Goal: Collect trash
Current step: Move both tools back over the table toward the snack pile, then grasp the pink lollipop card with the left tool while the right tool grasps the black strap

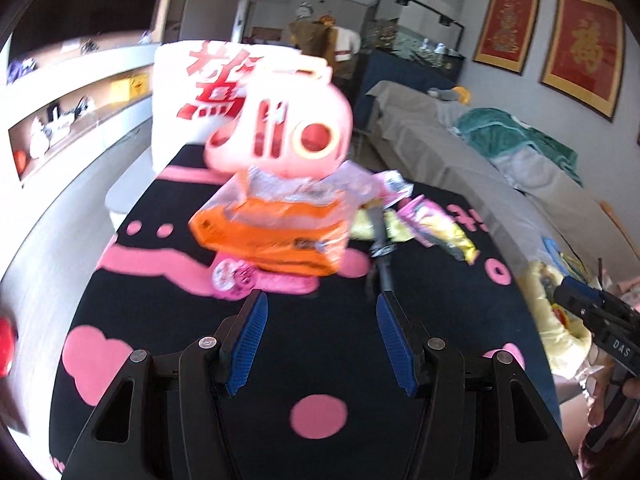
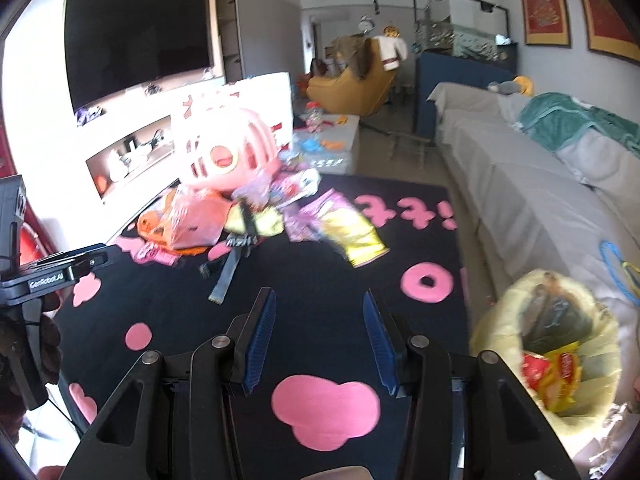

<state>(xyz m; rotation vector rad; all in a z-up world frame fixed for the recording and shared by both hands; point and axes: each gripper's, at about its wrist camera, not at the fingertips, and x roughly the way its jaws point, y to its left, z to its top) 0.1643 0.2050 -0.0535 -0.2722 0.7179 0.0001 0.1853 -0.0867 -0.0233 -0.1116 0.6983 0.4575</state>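
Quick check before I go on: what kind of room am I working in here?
Most likely a home living room: a wall-mounted TV over a shelf unit, a long covered sofa along the right wall, and a black rug with pink shapes, strewn with wrappers.

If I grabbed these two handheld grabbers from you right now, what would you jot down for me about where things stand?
Left gripper: jaws open, holding nothing.
Right gripper: jaws open, holding nothing.
Trash bag: yellow, open, on the floor to the right by the sofa; red and yellow wrappers already inside.
Left to collect, all on the black and pink rug ahead: orange bag, yellow and purple packet, more crumpled wrappers around them.
A pink helmet and a dark strap lie in the same pile; sort them from the trash.
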